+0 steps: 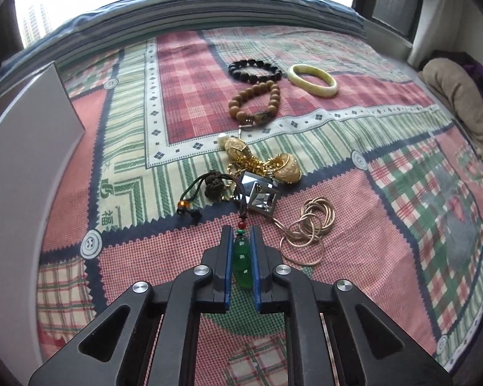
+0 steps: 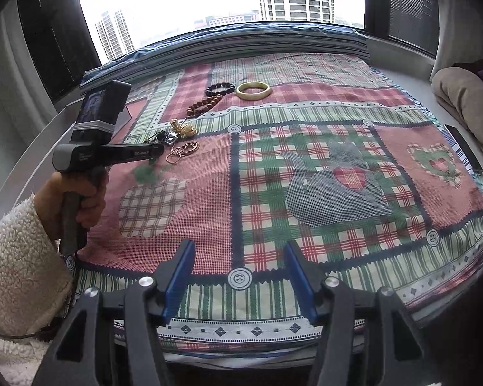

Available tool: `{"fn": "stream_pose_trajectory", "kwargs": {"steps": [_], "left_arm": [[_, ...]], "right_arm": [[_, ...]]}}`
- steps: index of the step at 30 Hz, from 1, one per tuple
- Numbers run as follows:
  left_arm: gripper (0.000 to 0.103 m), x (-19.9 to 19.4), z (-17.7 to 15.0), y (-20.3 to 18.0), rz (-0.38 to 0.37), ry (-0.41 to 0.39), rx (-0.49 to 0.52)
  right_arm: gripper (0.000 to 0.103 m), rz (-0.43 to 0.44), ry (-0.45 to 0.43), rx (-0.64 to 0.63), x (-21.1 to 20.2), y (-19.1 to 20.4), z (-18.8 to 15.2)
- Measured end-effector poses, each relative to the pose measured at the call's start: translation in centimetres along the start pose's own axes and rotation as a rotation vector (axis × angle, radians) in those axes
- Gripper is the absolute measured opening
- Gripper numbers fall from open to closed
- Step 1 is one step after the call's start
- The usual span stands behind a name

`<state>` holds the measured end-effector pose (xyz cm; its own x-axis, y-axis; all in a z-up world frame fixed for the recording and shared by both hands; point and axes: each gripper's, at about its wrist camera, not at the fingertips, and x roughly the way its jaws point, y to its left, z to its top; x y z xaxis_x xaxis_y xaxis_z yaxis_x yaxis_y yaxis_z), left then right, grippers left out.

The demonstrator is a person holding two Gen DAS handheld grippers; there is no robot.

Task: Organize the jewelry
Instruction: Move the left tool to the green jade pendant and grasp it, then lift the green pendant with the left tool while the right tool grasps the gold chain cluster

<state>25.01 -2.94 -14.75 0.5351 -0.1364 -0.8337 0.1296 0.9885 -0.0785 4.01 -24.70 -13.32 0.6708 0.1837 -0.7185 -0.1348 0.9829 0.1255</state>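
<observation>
The left gripper (image 1: 241,247) has its blue fingers (image 1: 227,267) squeezed onto a green pendant (image 1: 242,262) low in the middle of the left wrist view. The pendant's dark cord (image 1: 241,207) runs up to a knot (image 1: 214,186) in the messy pile. In that pile sit gold pieces (image 1: 267,160) and a shiny square mirror piece (image 1: 260,194), tangled so it is hard to tell which is which. A thin gold chain (image 1: 306,228) lies coiled just to the right. Higher up are a brown bead bracelet (image 1: 257,103), a black bead bracelet (image 1: 254,69) and a pale bangle (image 1: 312,77). All lie on a checked bed cover (image 1: 402,193).

In the right wrist view, the right gripper (image 2: 240,276) is spread apart with nothing in it. At the left a hand (image 2: 77,199) in a fluffy sleeve (image 2: 19,257) holds the other tool, whose tip hides the pendant.
</observation>
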Motion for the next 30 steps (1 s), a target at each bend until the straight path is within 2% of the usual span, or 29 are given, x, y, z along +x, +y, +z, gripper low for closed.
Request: {"fn": "stream_pose_trajectory", "kwargs": {"steps": [5, 11, 13, 17, 24, 28, 30], "left_arm": [[0.008, -4.9, -1.8, 1.6, -0.066, -0.039, -0.054], [0.008, -9.8, -5.0, 4.7, -0.088, -0.05, -0.105], [0.008, -10.7, -6.3, 5.7, -0.081, -0.041, -0.125], [0.008, -12.0, -8.1, 7.3, -0.063, -0.033, -0.174], [0.008, -12.9, -10.5, 9.1, -0.028, -0.037, -0.252], [0.008, -12.7, -11.3, 9.7, -0.018, -0.015, -0.279], [0.008, -12.8, -11.5, 9.8, -0.021, -0.019, -0.288]], "right_arm": [[0.058, -0.012, -0.007, 0.008, -0.1, -0.4, 0.2], [0.058, 0.009, 0.01, 0.005, 0.5, 0.3, 0.5], [0.058, 0.041, 0.02, 0.002, 0.7, 0.6, 1.0], [0.058, 0.167, 0.055, 0.023, 2.2, 0.9, 3.6], [0.058, 0.283, 0.118, 0.027, 8.6, 2.2, 10.8], [0.053, 0.396, 0.269, 0.099, 15.2, 3.9, 13.9], [0.053, 0.401, 0.328, 0.128, 18.2, 5.1, 15.0]]}}
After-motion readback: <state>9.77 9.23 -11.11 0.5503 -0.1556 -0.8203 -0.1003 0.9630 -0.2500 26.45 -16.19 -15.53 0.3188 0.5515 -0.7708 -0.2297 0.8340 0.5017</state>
